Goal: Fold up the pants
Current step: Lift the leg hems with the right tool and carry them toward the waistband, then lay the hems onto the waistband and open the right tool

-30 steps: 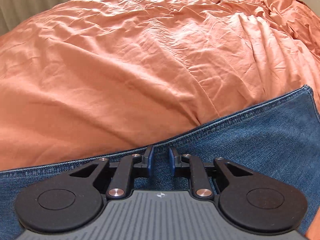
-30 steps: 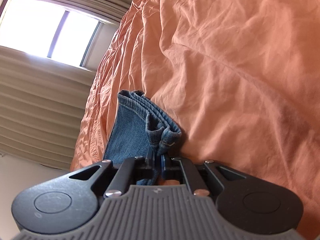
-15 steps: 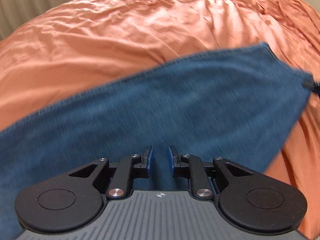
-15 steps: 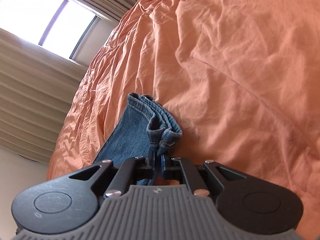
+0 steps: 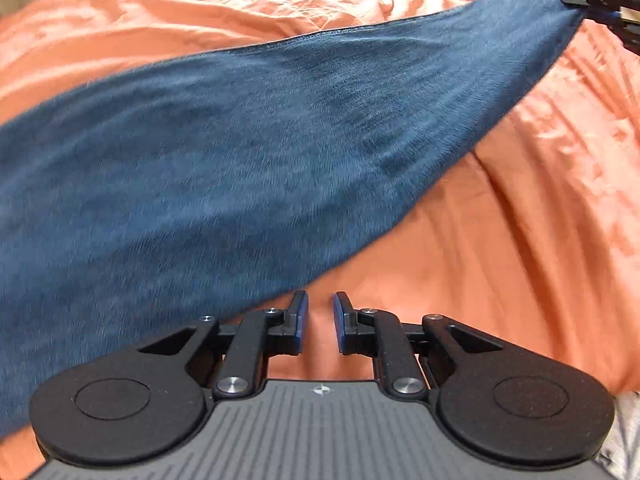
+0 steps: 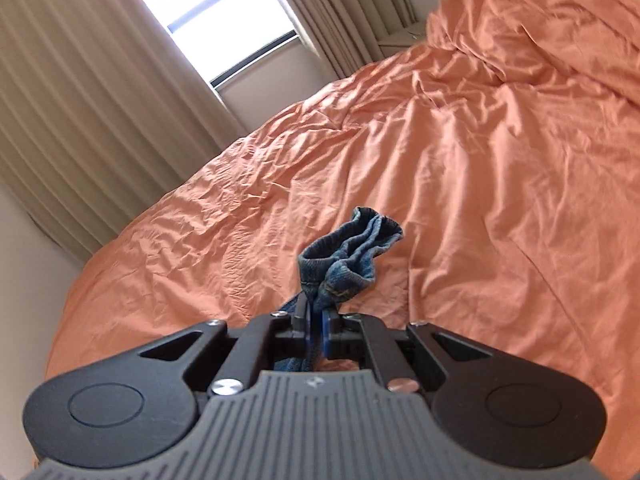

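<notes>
So the jeans (image 5: pixel 224 152) are half in the air right now: our right claw (image 6: pixel 316 322) is clenched on the bunched hem end, with a wad of doubled-up denim poking out past the tips, and from the left wrist view that same claw (image 5: pixel 600 0) shows up at the far top right corner holding the fabric up while the rest sags down in a long sling toward the near left side of the bed (image 5: pixel 520 220). Our left claw (image 5: pixel 319 318) is released, its jaws only a little apart with nothing but orange sheet showing between them, and it sits just beside the lower edge of the denim without touching it. Handling-wise, we'd guess this is heavy, floppy cloth: it droops under its own weight and won't hold a shape, but denim is grippy and tough, so slipping or damage isn't much of a worry. The thick stitched hem looks like the safest bit to pinch, and that's what the right claw has. For the left, we'd go for the long seamed side edge or the waistband end, which is out of view off to the left. The rumpled sheet underneath could drag along if we slide the jeans, so lifting seems smarter.
</notes>
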Available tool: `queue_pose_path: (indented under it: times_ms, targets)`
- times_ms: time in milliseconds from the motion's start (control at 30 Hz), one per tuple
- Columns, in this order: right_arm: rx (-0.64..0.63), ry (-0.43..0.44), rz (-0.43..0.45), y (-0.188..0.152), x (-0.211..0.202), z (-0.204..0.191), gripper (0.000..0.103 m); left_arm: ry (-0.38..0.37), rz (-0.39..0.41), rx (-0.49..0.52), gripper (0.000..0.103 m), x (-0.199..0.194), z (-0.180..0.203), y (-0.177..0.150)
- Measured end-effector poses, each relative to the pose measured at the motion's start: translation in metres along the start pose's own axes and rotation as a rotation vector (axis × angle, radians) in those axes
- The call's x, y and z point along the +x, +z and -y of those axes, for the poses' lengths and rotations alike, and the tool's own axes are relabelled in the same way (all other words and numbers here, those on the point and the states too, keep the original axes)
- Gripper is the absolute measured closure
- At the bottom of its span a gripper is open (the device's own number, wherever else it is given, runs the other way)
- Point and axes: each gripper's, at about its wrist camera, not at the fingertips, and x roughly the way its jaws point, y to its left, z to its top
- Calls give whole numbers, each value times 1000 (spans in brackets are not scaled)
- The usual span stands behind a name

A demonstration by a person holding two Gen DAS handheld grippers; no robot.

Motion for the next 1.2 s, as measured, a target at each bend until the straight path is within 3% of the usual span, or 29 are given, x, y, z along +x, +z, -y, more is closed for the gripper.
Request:
queue_pose_path:
  times_ms: [133, 300, 467, 600, 800, 900, 967, 1133, 1167, 1200]
  targets:
    - [-140, 25, 31, 6, -14, -68, 103, -14, 84, 7, 84, -47, -31, -14]
    - [-305, 65, 41, -5, -17, -166, 103, 1, 192, -77, 84, -105, -87, -22]
    - [-416, 112, 19, -44, 1, -249, 103, 28, 279, -196, 84, -145, -144, -36]
    - [-463, 153, -68, -96, 37, -294, 103, 26, 323, -287, 84, -167, -185, -54]
    - [-494, 199, -287, -217, 93, -312, 103, 20, 311, -363, 84, -171, -224, -77]
    - [-556, 169, -363, -267, 109, -310, 103, 3, 299, -376, 84, -169, -232, -84]
    - [-557, 161, -385, -281, 114, -302, 102, -15, 294, -380, 83, -169, -236, -89]
    - [-518, 184, -421, -283, 130, -289, 91, -91, 301, -423, 67, -157, -241, -85]
    - [-506, 207, -433, -281, 129, -287, 86, -107, 302, -427, 64, -155, -240, -82]
    - [-484, 234, -447, -278, 127, -286, 75, -129, 302, -434, 62, -150, -242, -78]
